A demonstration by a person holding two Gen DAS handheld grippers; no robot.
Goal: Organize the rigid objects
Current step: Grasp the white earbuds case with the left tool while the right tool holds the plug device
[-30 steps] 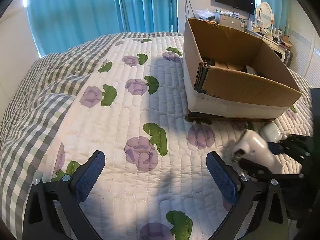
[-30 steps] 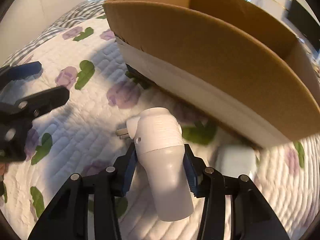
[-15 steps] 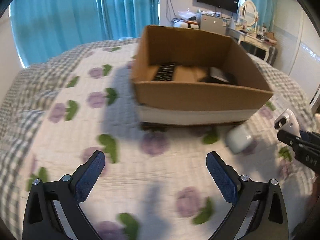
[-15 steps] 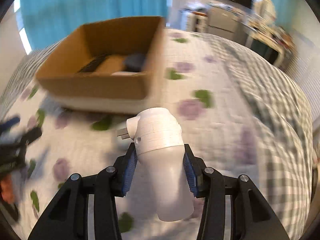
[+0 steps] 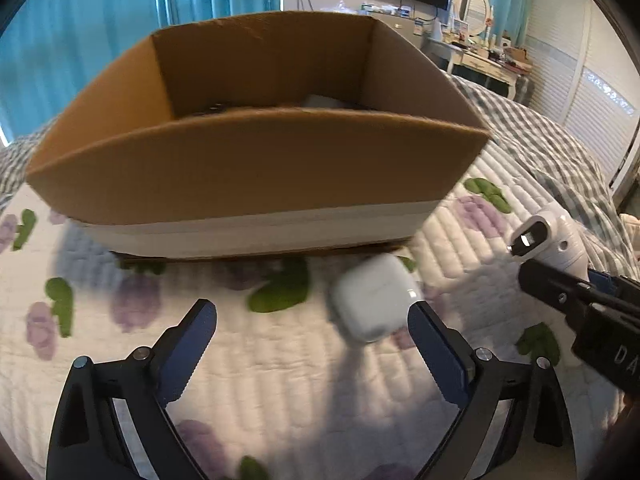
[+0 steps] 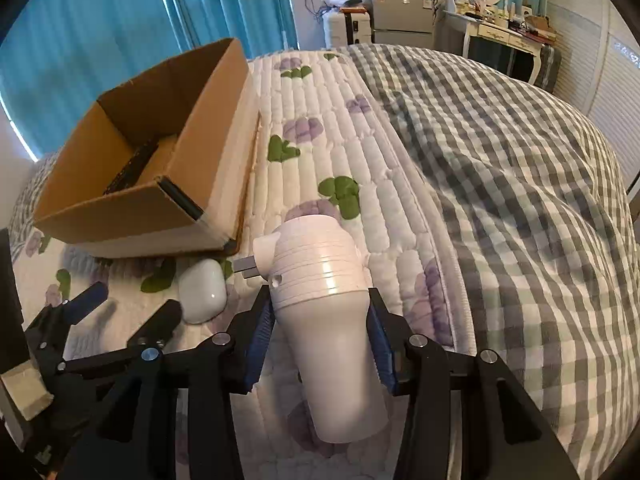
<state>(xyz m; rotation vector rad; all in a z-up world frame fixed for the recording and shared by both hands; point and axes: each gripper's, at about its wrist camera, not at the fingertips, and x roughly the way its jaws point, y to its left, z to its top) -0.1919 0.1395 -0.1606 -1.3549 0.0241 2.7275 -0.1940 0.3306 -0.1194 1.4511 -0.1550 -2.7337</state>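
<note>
1. the left gripper (image 5: 312, 316) is spread wide with nothing gripped, and its jaws have just been easing in a touch. the white earbud case (image 5: 374, 298) sits ahead, close to the inner face of its right-hand finger, not centred.
2. the case lies on the quilt (image 5: 280, 380) just off the near right corner of the cardboard box (image 5: 256, 172), long axis roughly along the box's front wall.
3. the right gripper (image 6: 320, 340) is clamped on the white plug-in adapter (image 6: 324, 300), held clear above the quilt.
4. left hand looks nearer the case. i'd guess it needs a nudge sideways to centre, watching the box wall.
</note>
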